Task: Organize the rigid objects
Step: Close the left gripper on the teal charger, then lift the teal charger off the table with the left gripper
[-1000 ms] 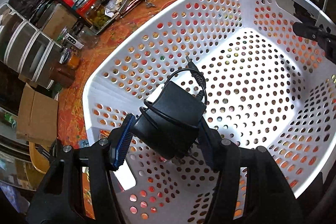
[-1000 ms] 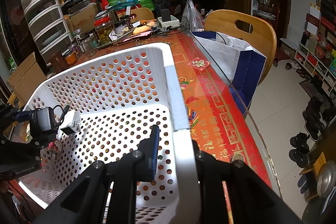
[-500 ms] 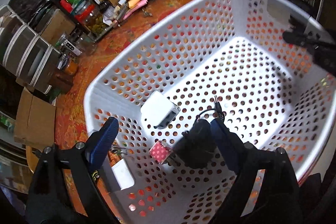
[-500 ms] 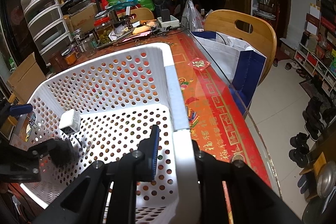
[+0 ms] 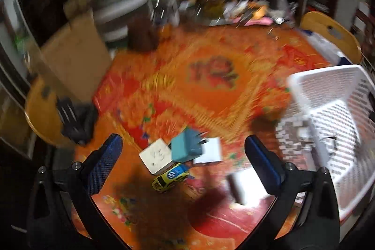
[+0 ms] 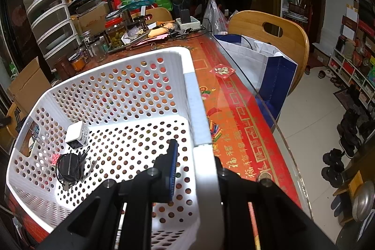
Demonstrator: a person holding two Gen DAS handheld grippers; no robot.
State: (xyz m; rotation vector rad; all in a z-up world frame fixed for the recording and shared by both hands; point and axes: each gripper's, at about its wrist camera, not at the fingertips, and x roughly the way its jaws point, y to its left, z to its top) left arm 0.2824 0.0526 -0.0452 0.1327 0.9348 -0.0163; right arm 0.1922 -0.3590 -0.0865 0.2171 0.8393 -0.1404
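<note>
The left gripper [image 5: 182, 156] has let go of the black adapter [image 6: 68, 168] and swung out of the white basket [image 6: 194, 95]; a second ago it held that adapter over the basket floor. Now its jaws stand wide apart and empty over the orange table [image 5: 211, 90]. The adapter lies inside the basket beside a white charger cube [image 6: 75, 134] — one more object sorted.

Below the open jaws waits a small cluster: a white plug block [image 5: 156, 159], a teal adapter [image 5: 186, 148] overlapping it, a white box [image 5: 209, 152] and a yellow toy car [image 5: 170, 177], likely the next picks.

The right gripper [image 6: 194, 170] is clamped on the basket's near rim, steadying it.

The left view is heavily motion-blurred — the pale object near the right finger cannot be identified
</note>
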